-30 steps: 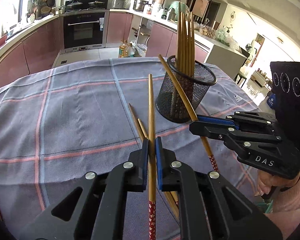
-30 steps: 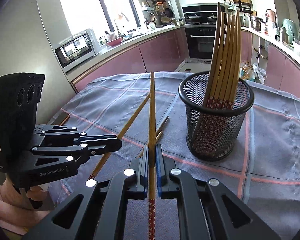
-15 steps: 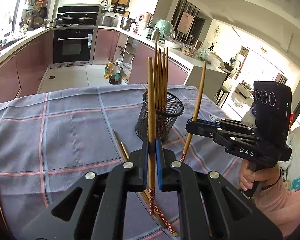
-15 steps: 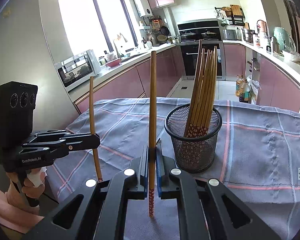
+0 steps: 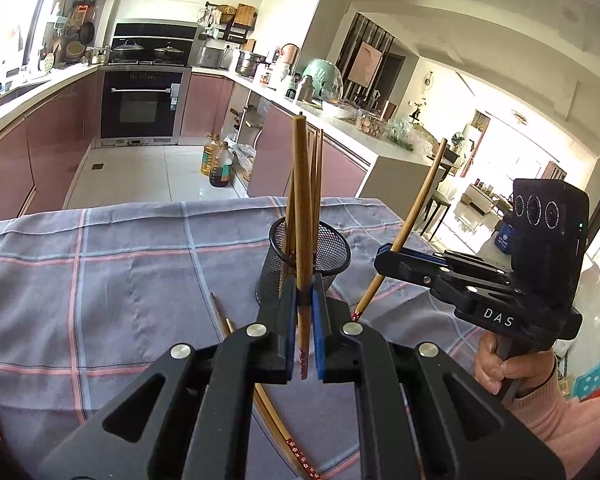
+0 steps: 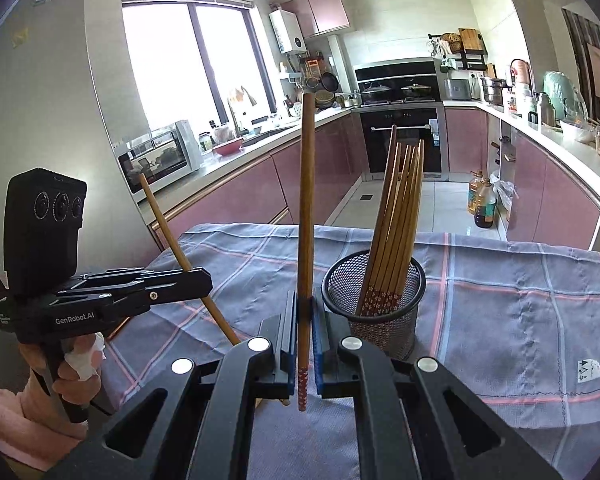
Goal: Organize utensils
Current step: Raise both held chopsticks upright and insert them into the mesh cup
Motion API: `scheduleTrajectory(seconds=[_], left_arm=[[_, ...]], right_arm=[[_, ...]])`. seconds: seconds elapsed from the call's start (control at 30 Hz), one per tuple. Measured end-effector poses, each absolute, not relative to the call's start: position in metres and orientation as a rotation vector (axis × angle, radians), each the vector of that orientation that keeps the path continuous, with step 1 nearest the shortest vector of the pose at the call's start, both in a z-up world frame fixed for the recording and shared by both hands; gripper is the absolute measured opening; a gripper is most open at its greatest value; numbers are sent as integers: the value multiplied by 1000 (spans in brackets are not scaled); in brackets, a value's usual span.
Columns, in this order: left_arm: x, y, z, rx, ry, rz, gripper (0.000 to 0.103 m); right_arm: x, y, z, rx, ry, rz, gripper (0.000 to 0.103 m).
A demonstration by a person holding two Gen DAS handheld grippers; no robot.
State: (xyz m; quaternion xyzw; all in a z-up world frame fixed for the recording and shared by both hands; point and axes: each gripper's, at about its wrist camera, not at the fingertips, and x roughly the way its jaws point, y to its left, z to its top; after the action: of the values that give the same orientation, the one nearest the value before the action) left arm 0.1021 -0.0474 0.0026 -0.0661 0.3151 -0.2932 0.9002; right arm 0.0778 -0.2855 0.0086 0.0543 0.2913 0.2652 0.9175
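A counter fills the lower half of both views, covered edge to edge by a grey-blue cloth crossed with pink and pale blue check lines. On the cloth, a black mesh holder stands upright right of centre in the right wrist view, with a bundle of chopsticks leaning inside it. In the left wrist view two loose chopsticks lie flat on the cloth, lower centre, just beside the holder's base. A small printed label sits at the cloth's lower right.
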Motion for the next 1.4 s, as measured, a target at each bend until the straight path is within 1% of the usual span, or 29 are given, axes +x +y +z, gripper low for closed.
scheduleTrajectory(seconds=[0.53, 1.4], left_arm=[[114, -60, 26, -127, 590, -616, 8], [127, -82, 73, -87, 484, -626, 8]], right_arm=[[80, -291, 38, 86, 531, 529, 6], [103, -295, 66, 61, 461, 523, 6]])
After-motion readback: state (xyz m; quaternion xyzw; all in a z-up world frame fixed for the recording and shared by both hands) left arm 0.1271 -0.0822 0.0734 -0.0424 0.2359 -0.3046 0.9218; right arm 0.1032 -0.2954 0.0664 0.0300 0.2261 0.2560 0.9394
